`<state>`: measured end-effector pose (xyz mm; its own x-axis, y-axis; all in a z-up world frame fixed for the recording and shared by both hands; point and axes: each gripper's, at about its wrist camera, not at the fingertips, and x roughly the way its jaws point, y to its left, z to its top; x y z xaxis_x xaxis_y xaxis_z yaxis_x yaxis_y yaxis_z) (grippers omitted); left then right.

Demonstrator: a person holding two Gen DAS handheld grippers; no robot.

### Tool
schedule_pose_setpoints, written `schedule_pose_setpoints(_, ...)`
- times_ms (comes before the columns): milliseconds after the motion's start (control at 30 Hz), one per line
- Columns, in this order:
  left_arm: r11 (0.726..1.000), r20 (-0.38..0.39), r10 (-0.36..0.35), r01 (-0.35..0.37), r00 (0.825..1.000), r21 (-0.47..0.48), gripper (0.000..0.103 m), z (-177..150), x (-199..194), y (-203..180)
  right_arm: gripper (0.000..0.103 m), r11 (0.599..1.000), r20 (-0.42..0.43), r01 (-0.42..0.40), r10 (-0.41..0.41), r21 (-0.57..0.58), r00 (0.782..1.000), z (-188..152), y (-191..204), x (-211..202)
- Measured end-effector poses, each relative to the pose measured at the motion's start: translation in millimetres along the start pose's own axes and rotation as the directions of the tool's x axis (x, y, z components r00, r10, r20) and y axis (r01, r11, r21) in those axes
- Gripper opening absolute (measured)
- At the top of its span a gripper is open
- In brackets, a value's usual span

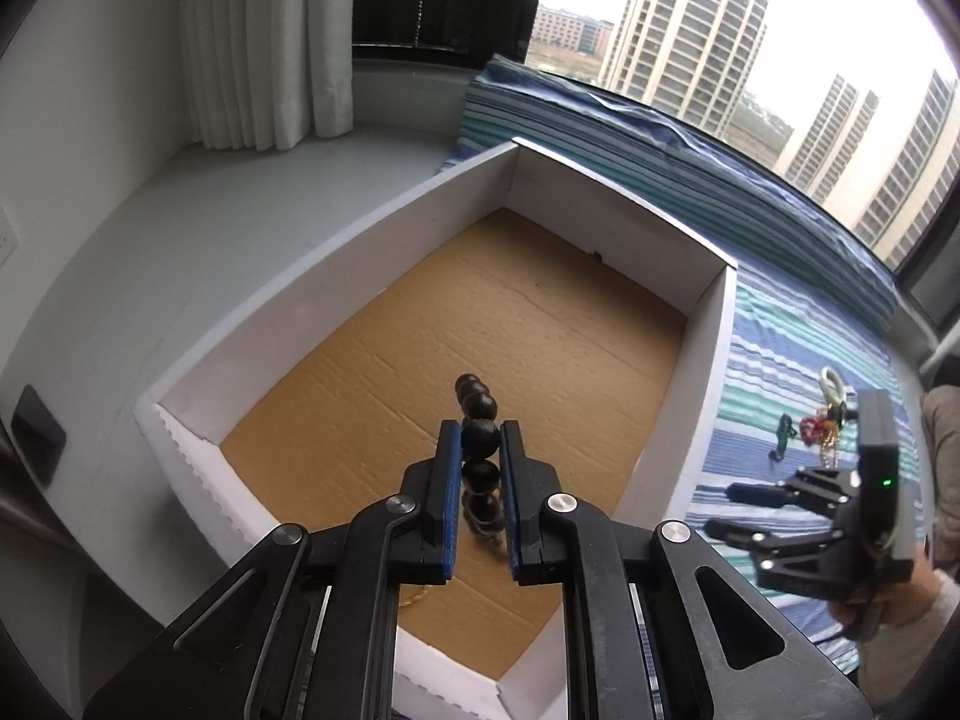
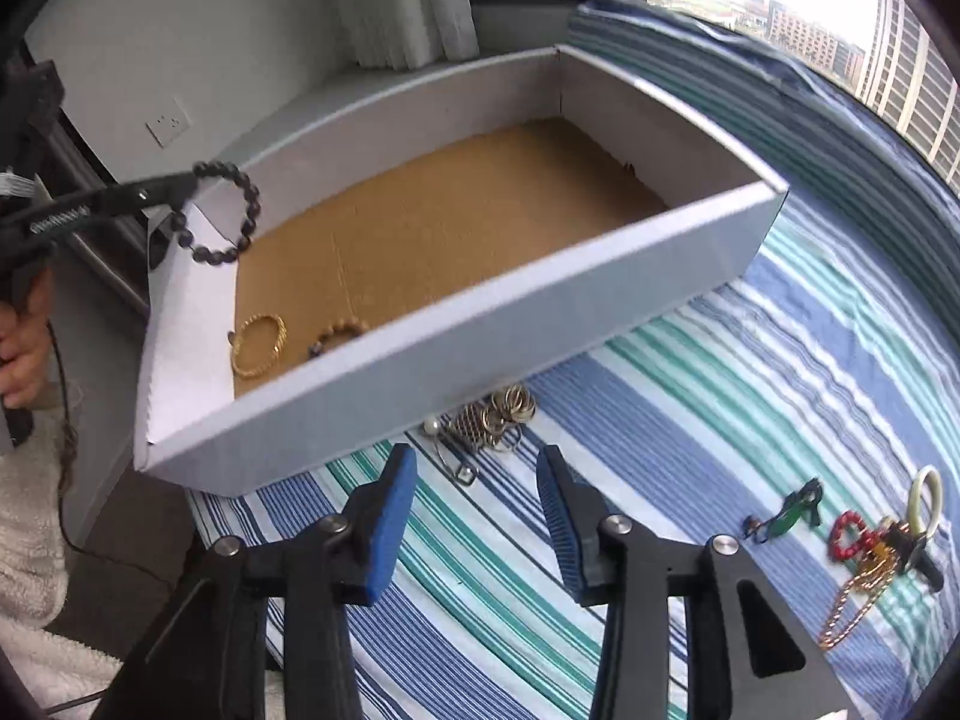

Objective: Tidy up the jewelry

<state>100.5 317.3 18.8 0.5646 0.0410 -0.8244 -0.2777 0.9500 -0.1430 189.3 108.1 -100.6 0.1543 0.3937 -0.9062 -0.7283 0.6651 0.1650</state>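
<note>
Beads of a dark bracelet (image 1: 479,450) are sitting pinched between the blue pads of the left claw (image 1: 480,468), which is hanging over the near end of the white cardboard box (image 1: 336,252) and its brown floor. Only one bead is being gripped, so the round surface could be squirting out sideways, or the loop could be swinging and catching the near wall when let go. Off to the right, the right claw (image 1: 729,510) is hovering over the striped bedspread (image 1: 780,348), near a small cluster of red, green and gold trinkets (image 1: 810,426).

Seen from the right wrist, the right claw (image 2: 477,480) is standing spread with nothing between its pads, pointing down at a tangle of metal rings and mesh (image 2: 492,420) lying just beside the box's outer wall (image 2: 420,372). That closeness looks like the main hazard: one pad could be striking the cardboard and shoving the box, or the claw could be lifting only part of the tangle. A gold bangle (image 2: 259,345) and a beaded bracelet (image 2: 337,336) are already lying inside, near that wall, and a jolt could be scattering them.
</note>
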Motion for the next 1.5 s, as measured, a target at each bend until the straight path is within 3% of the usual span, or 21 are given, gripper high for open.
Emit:
schedule_pose_setpoints(200, 1.000, 0.001, -0.009, 0.009, 1.000, -0.010, 0.010, -8, -10, 3, 0.044, 0.997, 0.029, 0.052, -0.050, -0.063, 0.998, 6, 1, 66)
schedule_pose_setpoints(267, 1.000, -0.006, -0.009, 0.009, 1.000, -0.004, 0.010, -10, -11, 3, 0.054, 0.997, 0.051, 0.032, -0.028, -0.065, 0.998, 6, -4, 73)
schedule_pose_setpoints(367, 1.000, -0.015, -0.018, 0.019, 1.000, 0.006, 0.010, -15, -12, -1, 0.058, 0.998, 0.067, -0.029, 0.033, -0.064, 0.997, 5, -12, 75)
schedule_pose_setpoints(400, 1.000, -0.017, -0.023, 0.024, 1.000, 0.008, 0.010, -16, -12, -3, 0.052, 0.997, 0.073, -0.042, 0.047, -0.065, 0.996, 4, -14, 74)
schedule_pose_setpoints(467, 0.999, -0.022, -0.031, 0.031, 0.999, 0.009, 0.010, -19, -12, -5, 0.028, 0.994, 0.062, -0.111, 0.112, -0.023, 0.992, 5, -24, 71)
schedule_pose_setpoints(533, 0.999, -0.027, -0.034, 0.035, 0.999, 0.014, 0.010, -22, -12, -8, 0.024, 0.993, 0.046, -0.119, 0.119, -0.005, 0.992, 2, -27, 65)
schedule_pose_setpoints(633, 0.999, -0.037, -0.038, 0.039, 0.999, 0.028, 0.010, -27, -12, -13, 0.007, 0.991, 0.059, -0.131, 0.130, 0.019, 0.990, -9, -30, 45)
schedule_pose_setpoints(800, 0.998, -0.040, -0.045, 0.047, 0.998, 0.046, 0.010, -29, -14, -21, 0.000, 0.994, 0.090, -0.111, 0.111, 0.000, 0.990, -20, -30, -1)
schedule_pose_setpoints(1000, 0.998, -0.028, -0.045, 0.046, 0.999, 0.053, 0.010, -29, -19, -23, 0.000, 0.993, 0.173, -0.115, 0.117, -0.023, 0.978, -5, -26, -62)
schedule_pose_setpoints(1100, 0.997, -0.029, -0.049, 0.050, 0.998, 0.051, 0.010, -30, -19, -24, 0.002, 0.998, 0.112, -0.025, 0.031, -0.053, 0.993, 8, -19, -59)
schedule_pose_setpoints(1133, 0.997, -0.028, -0.049, 0.051, 0.998, 0.049, 0.010, -31, -19, -24, 0.006, 0.999, 0.080, 0.006, -0.002, -0.046, 0.997, 17, -24, -44)
schedule_pose_setpoints(1200, 0.998, -0.028, -0.052, 0.054, 0.998, 0.046, 0.010, -33, -20, -23, 0.052, 0.999, 0.046, 0.046, -0.047, 0.010, 0.998, 12, -37, -17)
schedule_pose_setpoints(1300, 0.998, -0.032, -0.046, 0.047, 0.998, 0.041, 0.010, -33, -20, -21, 0.052, 0.995, -0.020, 0.058, -0.057, 0.079, 0.998, 0, -53, 27)
schedule_pose_setpoints(1367, 0.998, -0.038, -0.039, 0.041, 0.999, 0.040, 0.010, -33, -18, -20, 0.052, 0.995, 0.007, 0.039, -0.040, 0.096, 0.999, -3, -53, 43)
schedule_pose_setpoints(1400, 0.998, -0.042, -0.037, 0.038, 0.998, 0.041, 0.010, -33, -17, -19, 0.047, 0.995, 0.026, 0.025, -0.027, 0.093, 0.999, -3, -52, 49)
schedule_pose_setpoints(1467, 0.998, -0.047, -0.036, 0.038, 0.998, 0.043, 0.010, -33, -16, -20, 0.025, 0.997, 0.036, 0.038, -0.040, 0.061, 0.999, -3, -47, 53)
schedule_pose_setpoints(1500, 0.998, -0.047, -0.038, 0.040, 0.998, 0.044, 0.010, -32, -16, -20, 0.024, 0.997, 0.022, 0.036, -0.037, 0.062, 0.999, -2, -45, 52)
